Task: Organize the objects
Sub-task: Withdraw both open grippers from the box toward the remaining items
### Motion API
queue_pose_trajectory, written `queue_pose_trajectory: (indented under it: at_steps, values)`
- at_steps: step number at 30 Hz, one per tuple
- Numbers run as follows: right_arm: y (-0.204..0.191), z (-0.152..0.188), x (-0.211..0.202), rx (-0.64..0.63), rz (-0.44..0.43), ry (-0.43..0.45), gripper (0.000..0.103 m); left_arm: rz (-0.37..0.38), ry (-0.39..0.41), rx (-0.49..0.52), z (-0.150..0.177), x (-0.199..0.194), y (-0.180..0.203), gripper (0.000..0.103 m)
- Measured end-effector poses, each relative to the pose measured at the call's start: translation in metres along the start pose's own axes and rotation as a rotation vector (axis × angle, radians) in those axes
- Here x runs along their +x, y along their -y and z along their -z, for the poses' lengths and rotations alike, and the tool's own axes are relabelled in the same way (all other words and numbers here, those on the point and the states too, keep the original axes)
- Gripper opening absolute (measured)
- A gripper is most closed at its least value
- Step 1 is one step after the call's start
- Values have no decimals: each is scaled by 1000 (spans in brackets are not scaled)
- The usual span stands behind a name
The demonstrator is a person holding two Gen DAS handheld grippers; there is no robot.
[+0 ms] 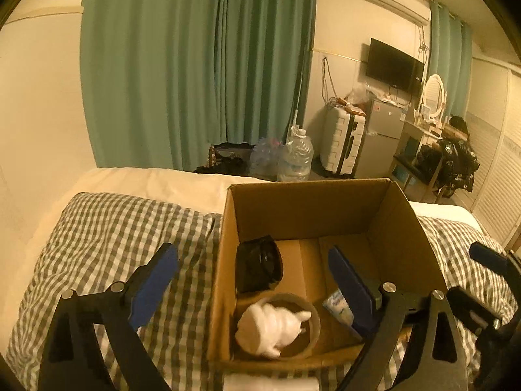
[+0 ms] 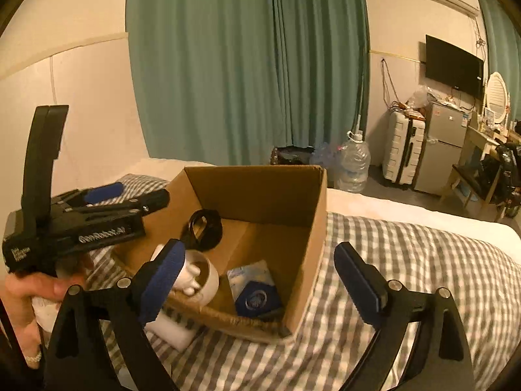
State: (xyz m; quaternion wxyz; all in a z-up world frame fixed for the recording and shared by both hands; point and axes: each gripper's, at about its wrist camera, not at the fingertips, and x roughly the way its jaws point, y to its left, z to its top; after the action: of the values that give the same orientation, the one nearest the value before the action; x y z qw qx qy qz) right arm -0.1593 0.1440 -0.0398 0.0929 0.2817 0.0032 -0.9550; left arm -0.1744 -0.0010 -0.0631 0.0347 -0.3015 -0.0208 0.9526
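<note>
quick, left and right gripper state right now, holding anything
Left gripper: open, holding nothing, above the cardboard box.
Right gripper: open, holding nothing.

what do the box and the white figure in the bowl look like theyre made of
Box: corrugated cardboard, by its matte brown walls and folded flaps. White figure: possibly glazed ceramic or plaster, smooth and pale; blur leaves it open. Bowl: pale rim, likely ceramic, uncertain.
</note>
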Motion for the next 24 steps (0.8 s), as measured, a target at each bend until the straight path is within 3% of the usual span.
queue_pose_trajectory:
  at_steps: [7, 24]
  values:
    - [-3, -2, -38, 29, 3, 50, 100, 1, 59, 11, -1, -45, -2, 101]
    - [-11, 4, -109, 57, 31, 95, 101, -27, 131, 56, 8, -142, 2, 102]
